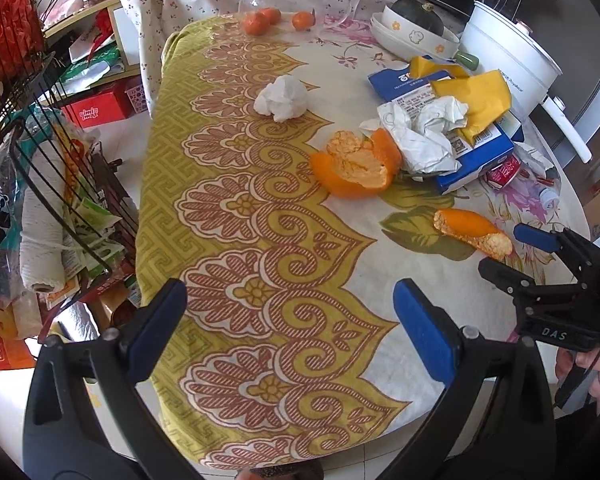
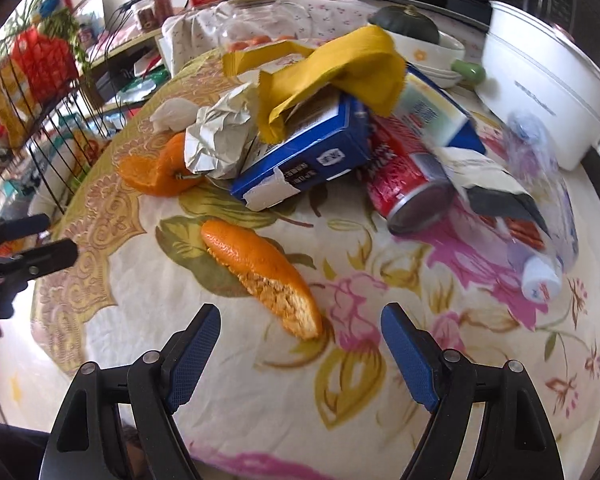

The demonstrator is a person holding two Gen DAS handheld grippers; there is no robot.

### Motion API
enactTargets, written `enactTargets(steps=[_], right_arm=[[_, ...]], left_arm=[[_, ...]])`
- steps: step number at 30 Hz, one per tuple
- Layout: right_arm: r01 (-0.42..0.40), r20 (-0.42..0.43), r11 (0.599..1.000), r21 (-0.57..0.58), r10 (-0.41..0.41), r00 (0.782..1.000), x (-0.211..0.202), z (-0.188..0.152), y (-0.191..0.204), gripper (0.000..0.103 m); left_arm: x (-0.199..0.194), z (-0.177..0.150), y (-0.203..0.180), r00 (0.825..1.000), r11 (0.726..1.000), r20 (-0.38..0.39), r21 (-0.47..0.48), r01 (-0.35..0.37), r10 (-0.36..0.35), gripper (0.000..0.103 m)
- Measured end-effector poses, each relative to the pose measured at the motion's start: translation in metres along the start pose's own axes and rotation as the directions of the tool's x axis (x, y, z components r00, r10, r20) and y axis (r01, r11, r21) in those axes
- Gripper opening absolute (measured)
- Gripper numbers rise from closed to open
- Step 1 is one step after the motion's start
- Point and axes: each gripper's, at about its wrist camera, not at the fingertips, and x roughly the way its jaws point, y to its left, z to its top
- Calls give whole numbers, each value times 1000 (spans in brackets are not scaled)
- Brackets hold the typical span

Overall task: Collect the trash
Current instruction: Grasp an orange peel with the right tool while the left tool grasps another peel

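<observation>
Blue-padded fingers of the right tool [image 2: 300,356] fill the bottom of the right wrist view, spread wide with nothing between them. Just above them, at the centre of the frame, a long strip of orange peel [image 2: 260,272] lies flat on the desk [image 2: 228,400], orange skin up at its far end and pale pith showing at the near end. The left tool [image 1: 290,332] is also wide and empty, low in its own view over the patterned cloth.

Trash crowds the upper middle of the right view: a larger curled orange peel [image 2: 156,172], crumpled white paper [image 2: 216,140], a torn blue carton [image 2: 300,164] with a yellow cloth [image 2: 340,72] draped over it, a red can [image 2: 412,184] on its side, and a clear plastic bottle [image 2: 540,208] at the right. In the left view a white tissue ball [image 1: 282,98] sits apart, upper centre.

Likely trouble: the peel strip is thin and lies flat, so the fingers may close above it or pinch the cloth and drag it, which could shift the whole pile. The can and bottle lie on their sides and could roll toward the desk edge if nudged. The right view is slightly blurred, so the tool may overshoot the peel.
</observation>
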Motion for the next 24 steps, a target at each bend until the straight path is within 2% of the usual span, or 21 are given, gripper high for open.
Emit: enactTargets(steps=[3,6,10,11,17,20,24], right_arm=[[8,29,1000,-21,-7,1000,9,4,4,77],[-18,52,1000,-9,19,998,13,11,6,62],[-64,74,996,-63,68,995,13,14,14,19],[-73,68,995,-72,78,995,13,16,16,15],[-105,37,993,-48,107,994,-3,12,5,11],[-106,36,994,-29,107,994,-17,7,-9,11],[-94,39,995,-13,95,995,-34,-2,-28,11]], left_arm=[[4,1,3,1000,1000,-1,5,-1,1,102],[9,4,4,1000,1000,31,11,0,0,102],[22,9,-1,998,999,51,22,26,-27,102],[24,12,-4,998,999,54,26,30,-31,102],[35,33,-20,993,997,94,19,74,-75,102],[45,42,-28,992,996,87,22,87,-89,102],[56,49,-39,993,995,75,42,87,-90,94]])
